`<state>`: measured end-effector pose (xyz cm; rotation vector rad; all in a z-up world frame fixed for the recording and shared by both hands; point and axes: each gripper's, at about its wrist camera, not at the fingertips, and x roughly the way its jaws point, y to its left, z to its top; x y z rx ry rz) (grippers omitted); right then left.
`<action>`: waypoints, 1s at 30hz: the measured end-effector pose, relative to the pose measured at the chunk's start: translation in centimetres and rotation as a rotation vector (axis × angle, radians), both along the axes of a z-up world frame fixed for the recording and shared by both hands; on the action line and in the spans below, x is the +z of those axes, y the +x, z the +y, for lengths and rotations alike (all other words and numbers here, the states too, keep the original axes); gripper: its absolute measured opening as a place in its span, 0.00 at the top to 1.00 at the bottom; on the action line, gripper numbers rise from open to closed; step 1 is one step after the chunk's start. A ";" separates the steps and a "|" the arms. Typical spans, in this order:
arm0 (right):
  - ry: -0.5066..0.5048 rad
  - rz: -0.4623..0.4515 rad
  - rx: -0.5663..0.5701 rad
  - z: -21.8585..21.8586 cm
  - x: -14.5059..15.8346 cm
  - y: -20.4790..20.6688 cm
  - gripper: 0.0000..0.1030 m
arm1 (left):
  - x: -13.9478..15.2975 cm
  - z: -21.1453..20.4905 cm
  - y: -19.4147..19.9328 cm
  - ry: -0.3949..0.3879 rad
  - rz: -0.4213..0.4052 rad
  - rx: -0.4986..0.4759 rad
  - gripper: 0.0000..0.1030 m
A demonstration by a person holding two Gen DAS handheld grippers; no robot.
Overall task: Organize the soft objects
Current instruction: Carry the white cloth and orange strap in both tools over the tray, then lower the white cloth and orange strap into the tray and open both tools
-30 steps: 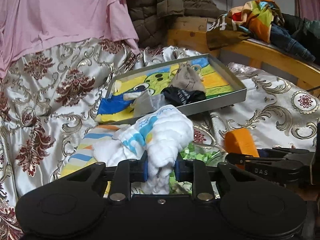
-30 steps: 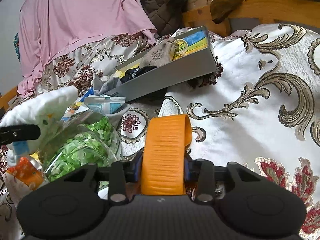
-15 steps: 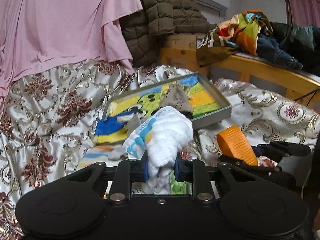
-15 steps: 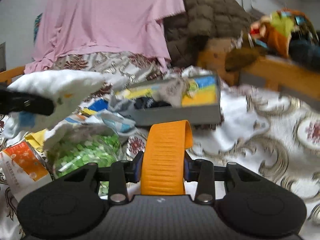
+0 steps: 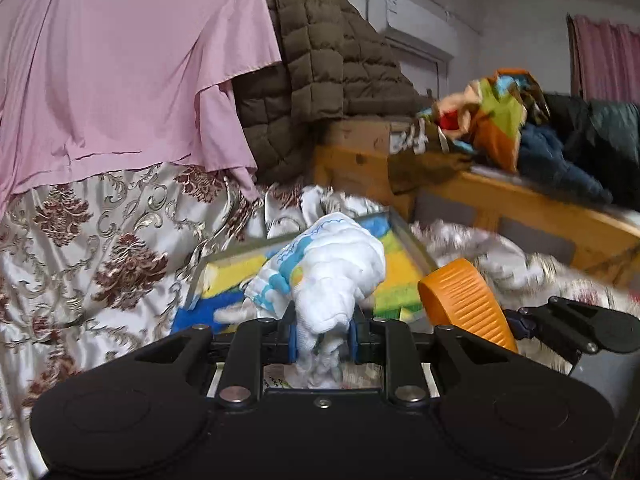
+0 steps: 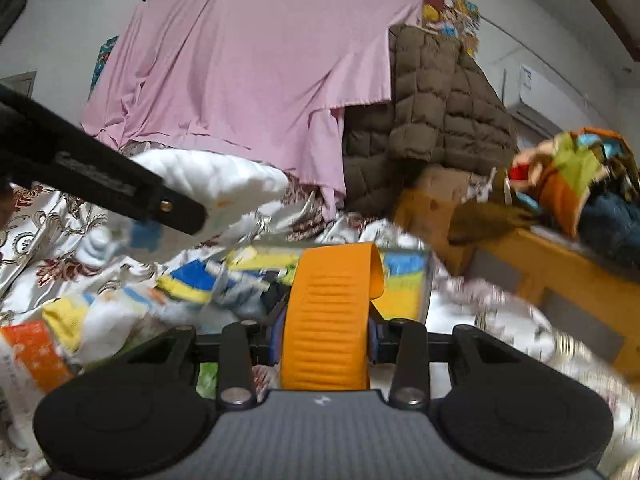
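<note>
Left wrist view: the left hand-held gripper (image 5: 323, 338) is clamped on a white bundled cloth (image 5: 332, 276), whose soft, puffy, crinkled mass with blue and yellow print bulges above the blue pads; its lower tail is hidden behind the black frame. Beside it, to the right, the right hand-held gripper (image 5: 516, 326) is seen side-on, mostly cut off by the frame edge. It is closed on a ribbed orange strap (image 5: 466, 300), a stiff curved band. In the right wrist view the same strap (image 6: 328, 320) is pinched between the pads of that gripper (image 6: 325, 344), its upper end curling over. Both held things are raised above the bed, in front of a shallow grey tray (image 5: 412, 240) with a bright blue, yellow and green lining; the tray's contents are blurred and largely covered. The glossy brocade bedspread (image 5: 100, 248) is smeared by motion on the right. A pink sheet (image 5: 120, 60) and a quilted brown jacket (image 5: 328, 72) hang behind.
</note>
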<state>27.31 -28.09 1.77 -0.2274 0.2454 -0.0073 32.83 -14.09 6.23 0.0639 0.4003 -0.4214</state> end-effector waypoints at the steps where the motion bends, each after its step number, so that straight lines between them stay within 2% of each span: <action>1: -0.009 -0.002 0.002 -0.3 0.4 0.9 0.60 | 0.1 -0.3 0.8 -0.009 -0.003 0.001 0.77; 8: 0.118 0.041 -0.016 -5.1 2.8 9.0 0.60 | 0.6 -3.2 7.9 -0.033 -0.041 0.005 0.76; 14: 0.187 0.123 -0.028 -8.5 1.7 15.1 0.60 | -1.1 -5.7 13.5 -0.050 -0.012 0.009 0.76; 17: 0.188 0.161 -0.034 -9.1 0.6 16.7 0.60 | -2.7 -6.5 15.3 -0.075 0.030 0.022 0.76; 22: 0.180 0.199 -0.045 -9.8 -0.7 18.2 0.60 | -4.9 -7.3 16.6 -0.072 0.060 0.015 0.76; 30: 0.181 0.220 -0.056 -9.3 -1.6 18.4 0.60 | -6.7 -7.2 17.2 -0.066 0.099 0.011 0.75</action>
